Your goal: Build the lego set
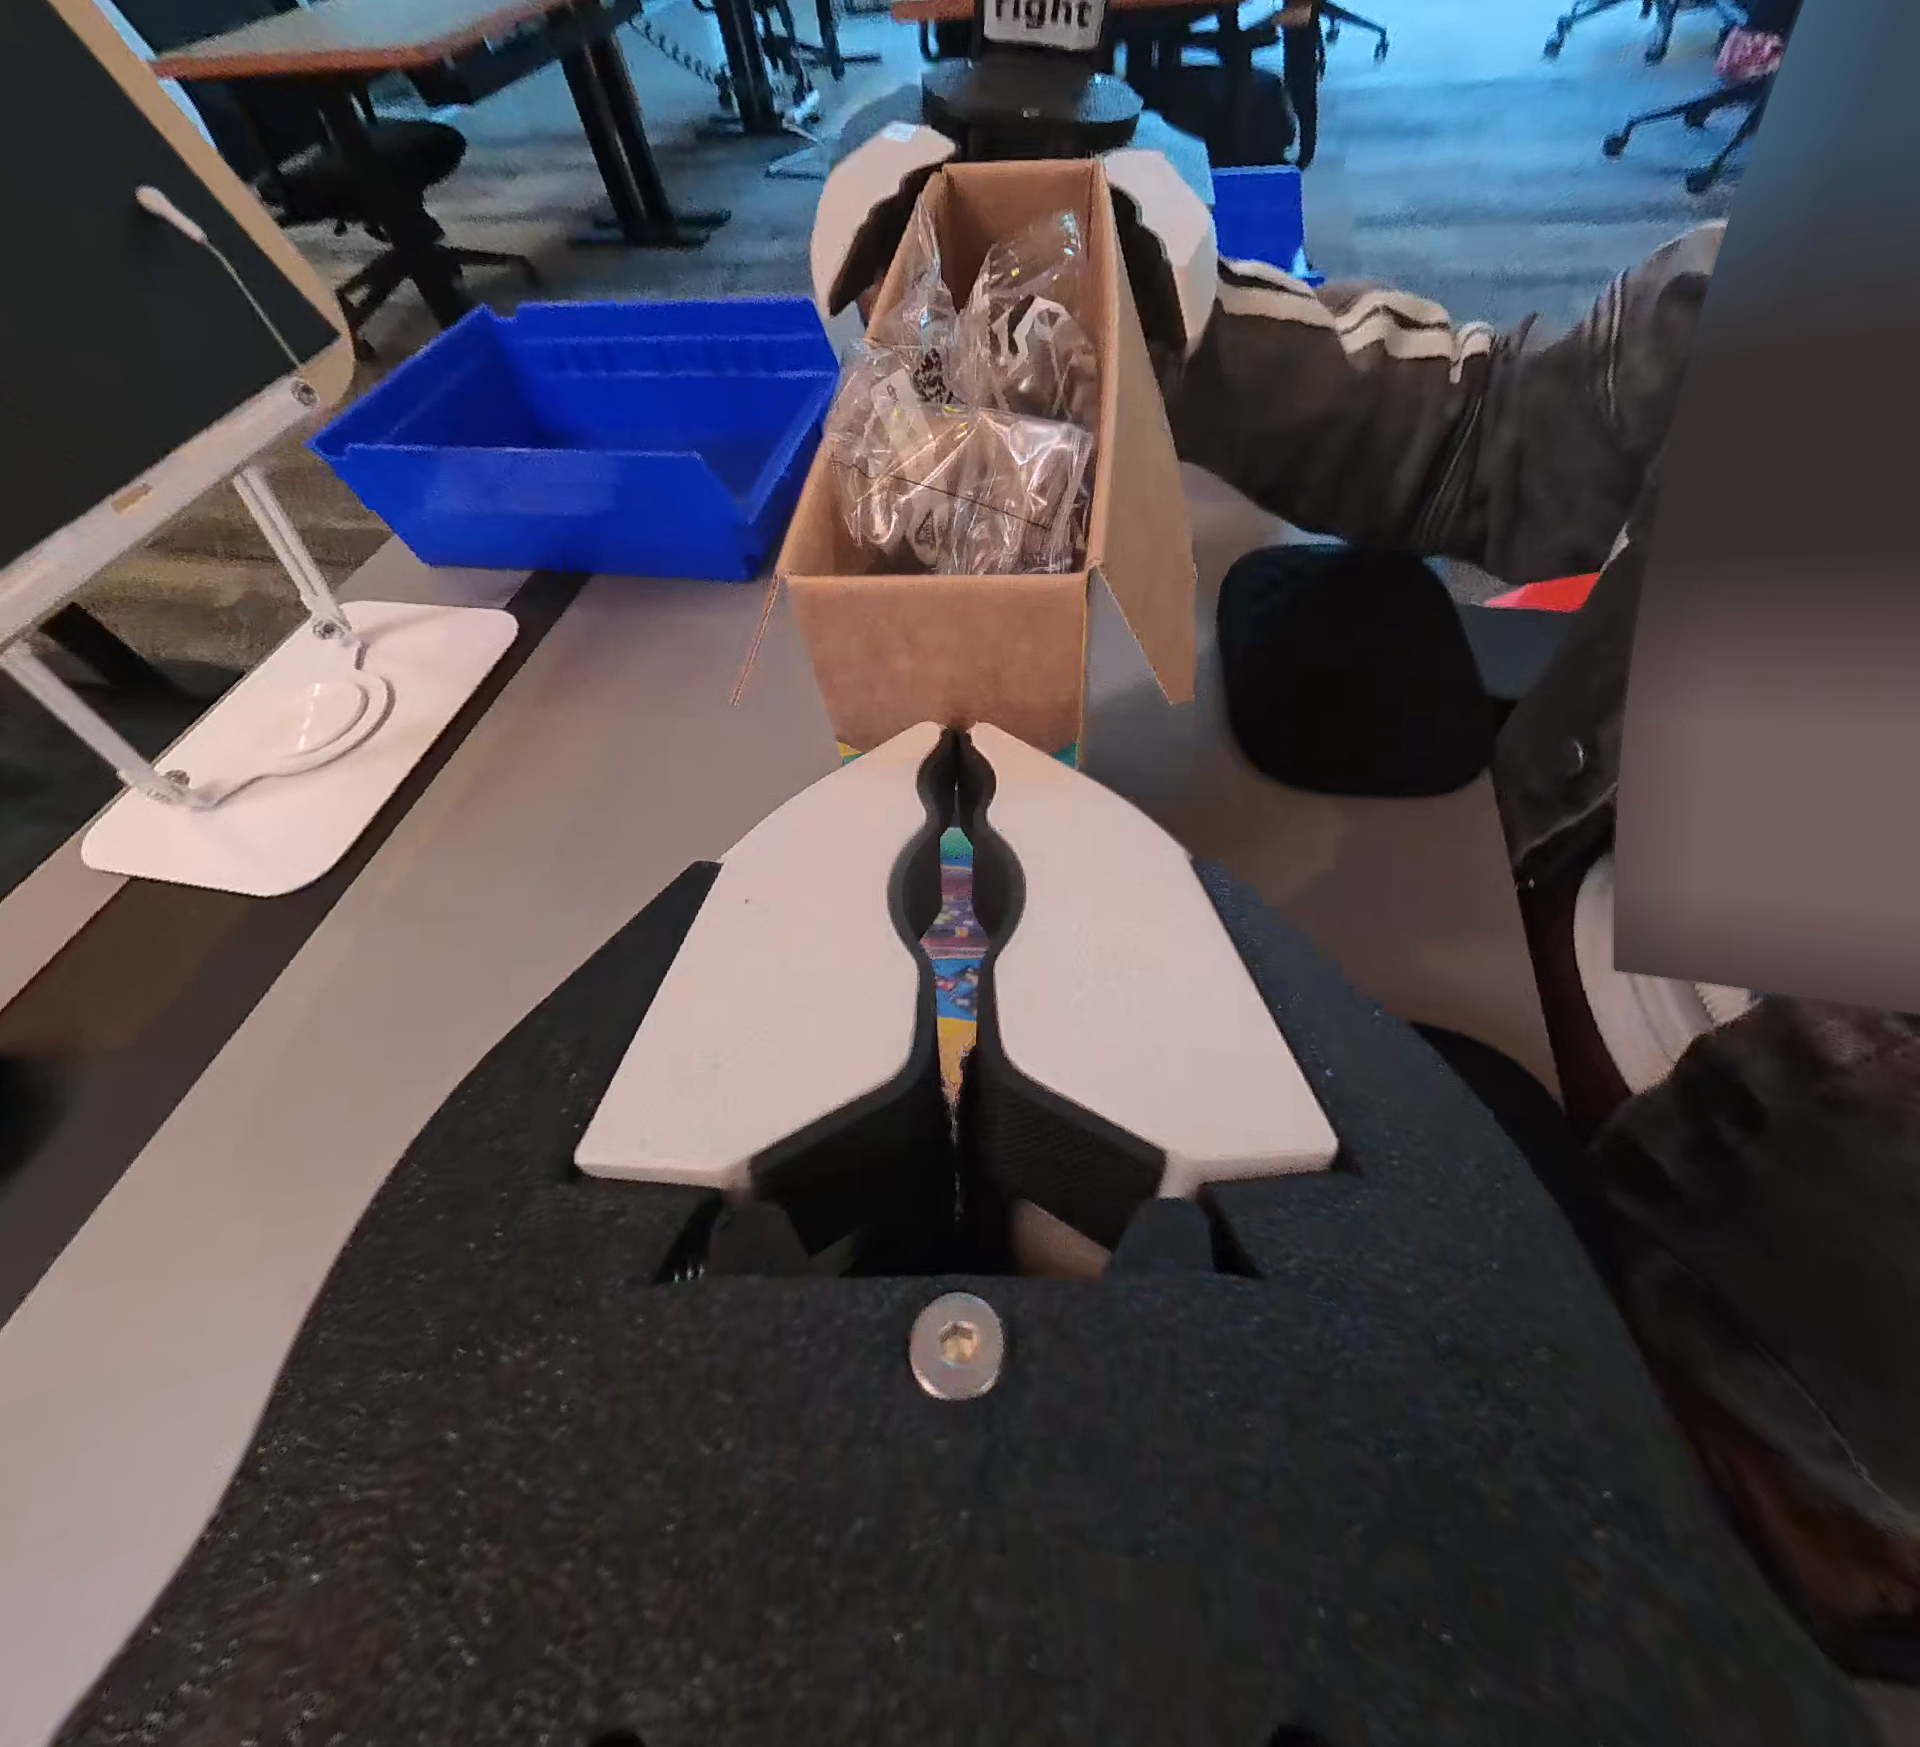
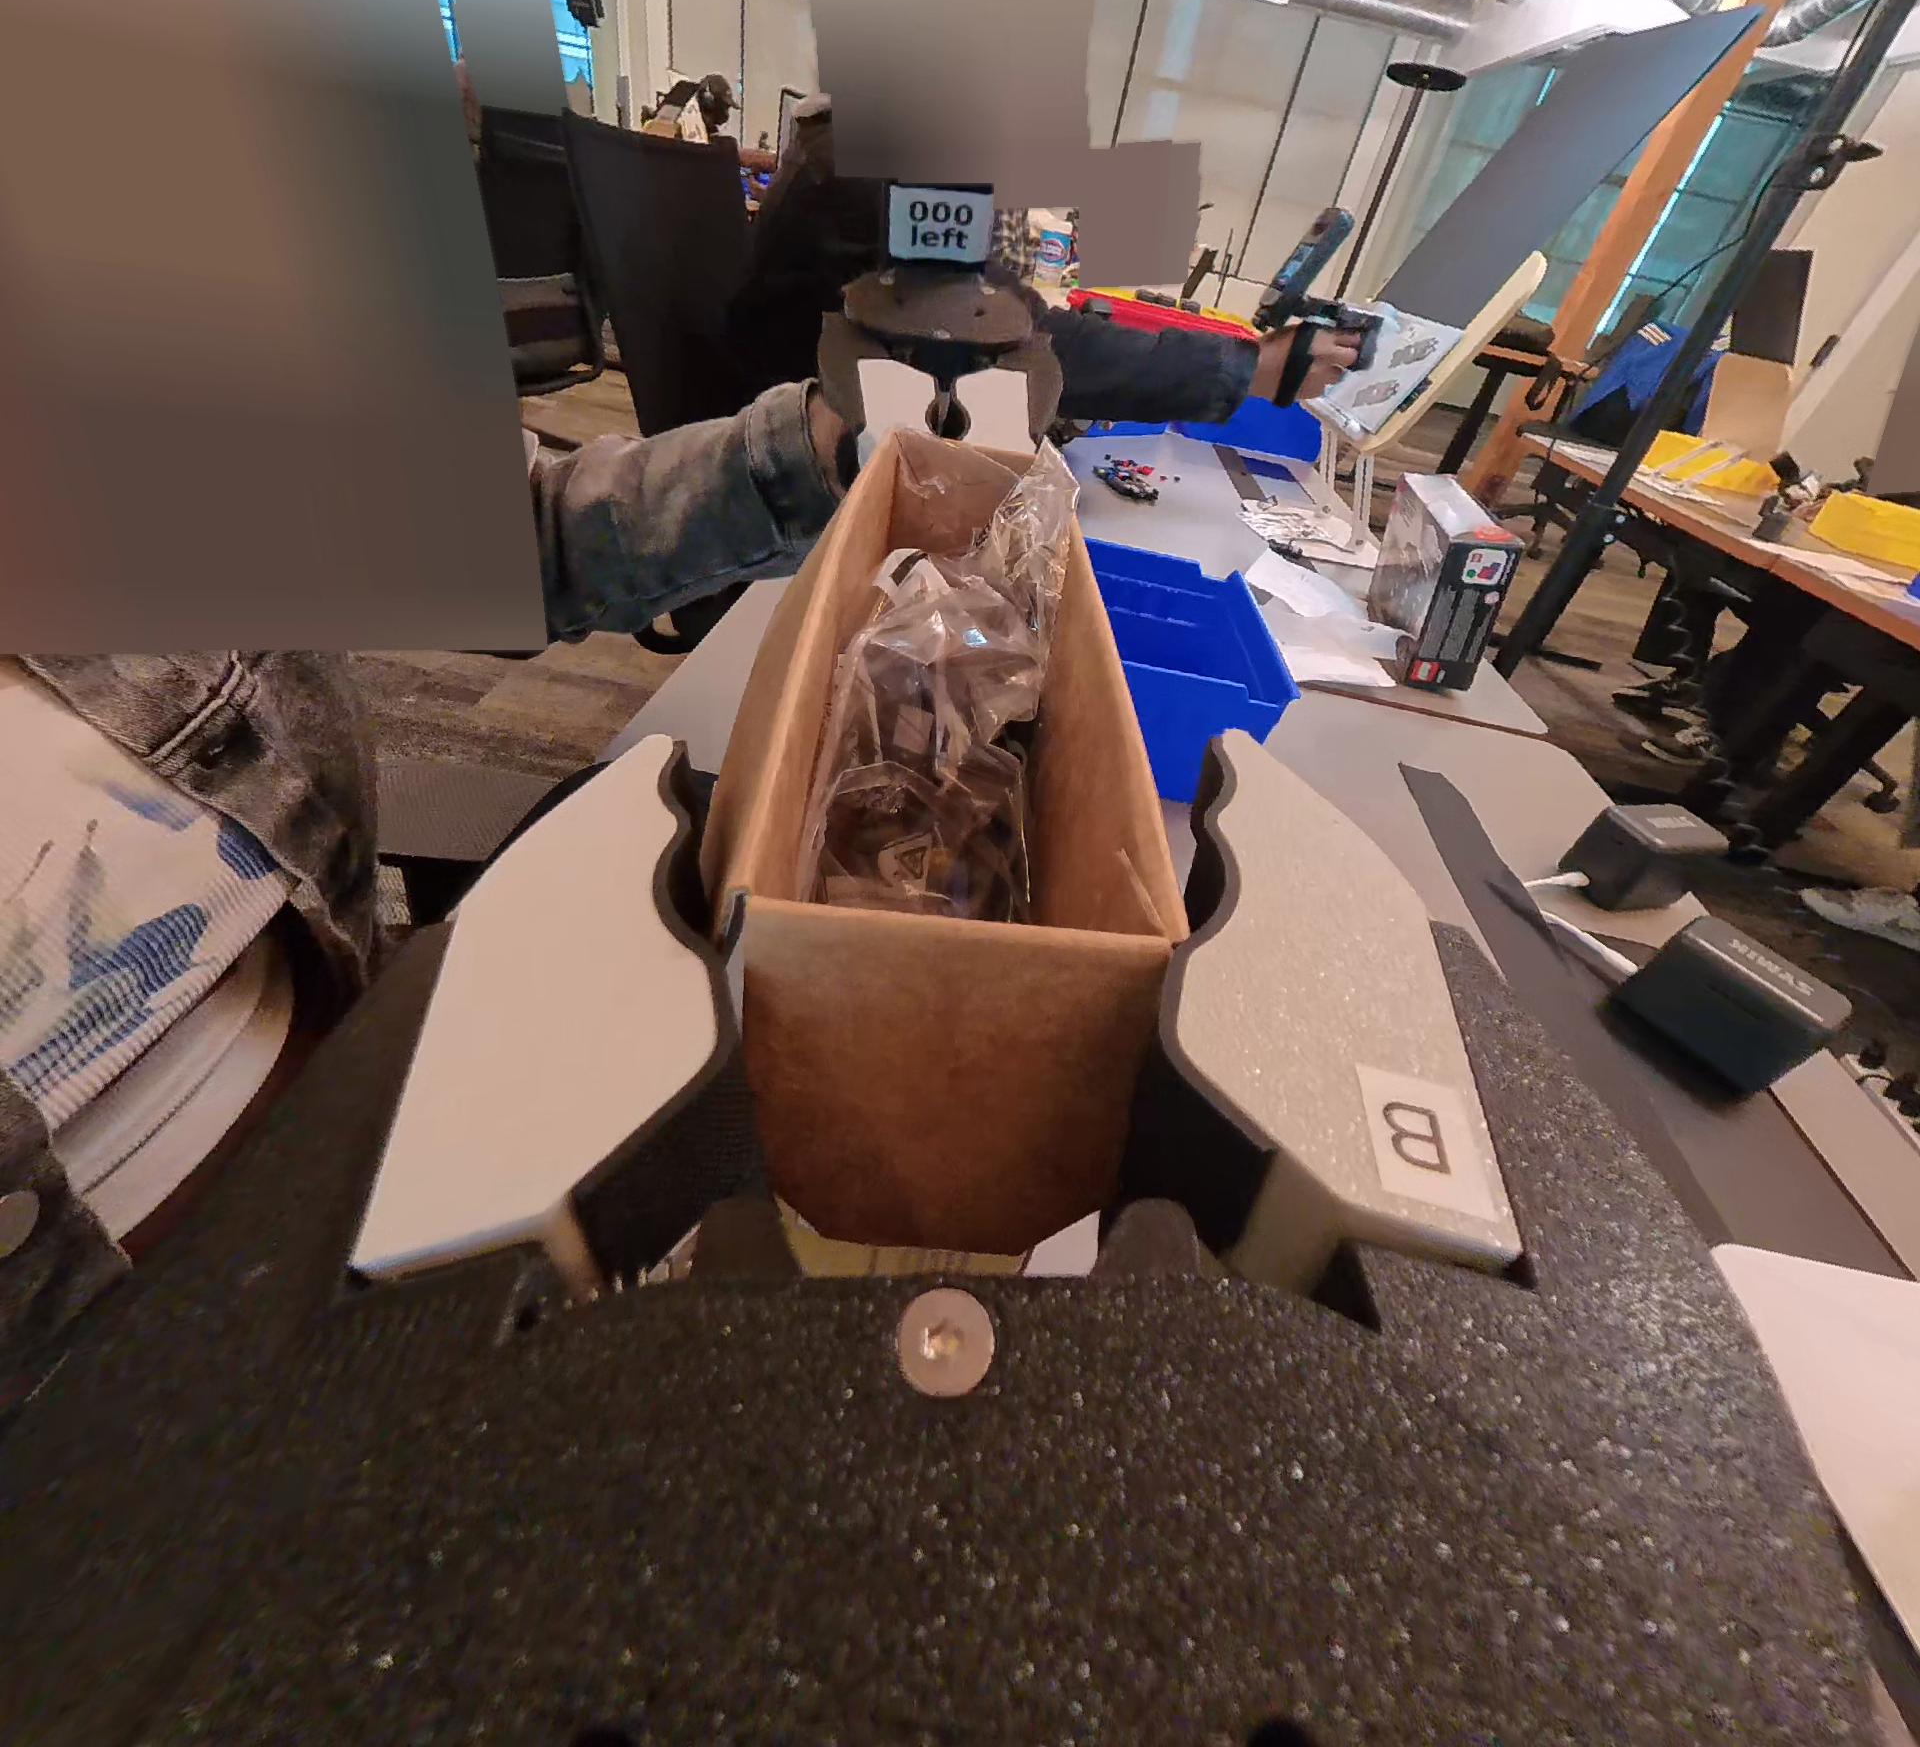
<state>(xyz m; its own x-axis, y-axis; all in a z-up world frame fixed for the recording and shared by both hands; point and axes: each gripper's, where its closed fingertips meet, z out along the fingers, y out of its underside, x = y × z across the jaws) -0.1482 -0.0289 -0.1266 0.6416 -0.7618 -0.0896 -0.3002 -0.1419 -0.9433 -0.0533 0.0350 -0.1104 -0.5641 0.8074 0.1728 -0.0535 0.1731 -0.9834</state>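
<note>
Two grippers meet on one open cardboard box [image 2: 951, 1053], standing long and narrow on the grey table [image 1: 488, 824], a shade above centre in the left wrist view. The right gripper [image 2: 945, 866] straddles one short end with its jaws spread wide, a finger on either long side; the left finger [image 2: 582, 970] seems to touch the wall, though I cannot be sure that either pad presses. The left gripper [image 1: 957, 747] is closed at the opposite end, its tips against the end flap — whether they pinch the flap's edge is hard to tell.

Thin card like this is probably light and stiff along its folds, yet its walls would bow under a hard squeeze; the short ends and corners look the firmest places to hold.

Inside lie crinkled clear plastic bags [image 2: 935, 721] of small dark parts — soft, slippery. At ten o'clock from the box in the left view sits a blue plastic bin [image 1: 582, 440], with nothing showing inside.
</note>
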